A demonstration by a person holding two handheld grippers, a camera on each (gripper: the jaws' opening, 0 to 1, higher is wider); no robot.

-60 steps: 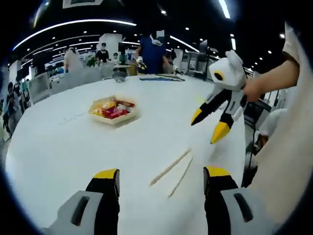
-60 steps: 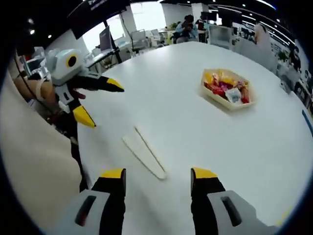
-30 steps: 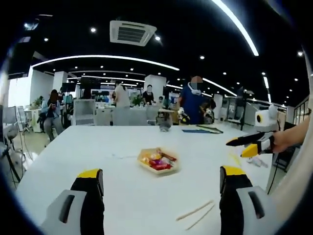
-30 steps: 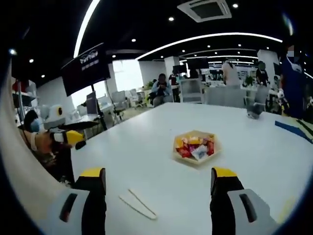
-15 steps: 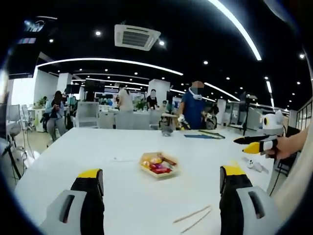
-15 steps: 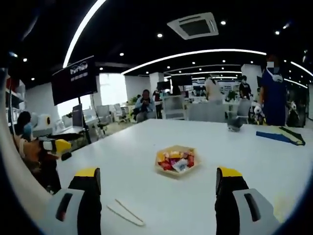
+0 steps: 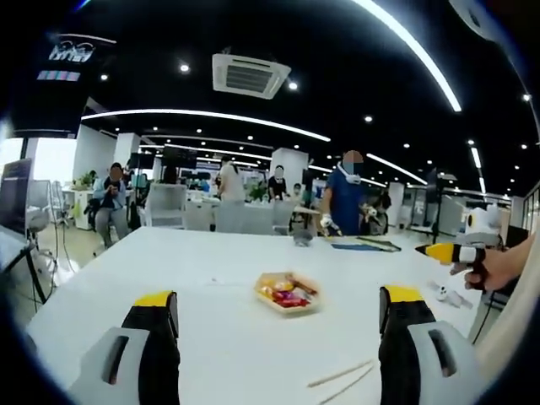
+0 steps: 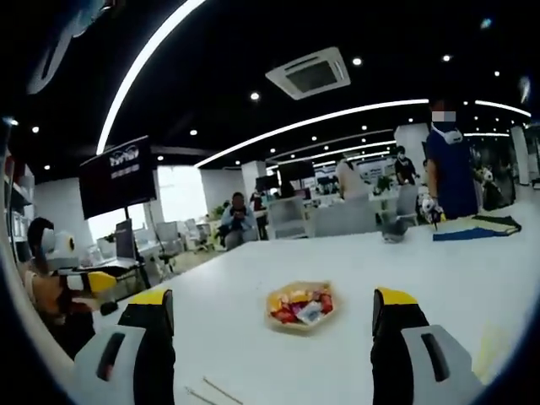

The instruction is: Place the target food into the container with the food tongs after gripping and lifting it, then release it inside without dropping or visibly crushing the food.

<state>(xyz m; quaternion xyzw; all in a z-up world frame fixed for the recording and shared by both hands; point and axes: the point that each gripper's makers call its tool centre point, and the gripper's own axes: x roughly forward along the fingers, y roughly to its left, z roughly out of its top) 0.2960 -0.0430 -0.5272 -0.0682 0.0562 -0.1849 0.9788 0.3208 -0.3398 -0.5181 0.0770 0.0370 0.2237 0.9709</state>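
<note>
A shallow hexagonal tray of colourful wrapped snacks sits mid-table on the big white table. The same tray lies ahead in the right gripper view. Pale wooden tongs lie flat on the table, close in and right of centre; a bit of the tongs shows at the bottom edge. My left gripper is open, low over the table, holding nothing. My right gripper is open and empty too. A hand holds the right gripper at the far right. The left gripper shows at the left.
A person in a blue apron stands at the table's far edge, beside a small grey object and a dark blue mat. Other people sit at desks and chairs behind. A dark screen hangs at the left.
Both views have tipped up from looking down at the table to nearly level with it. The tongs have slid toward the bottom of both views. Both grippers stay open.
</note>
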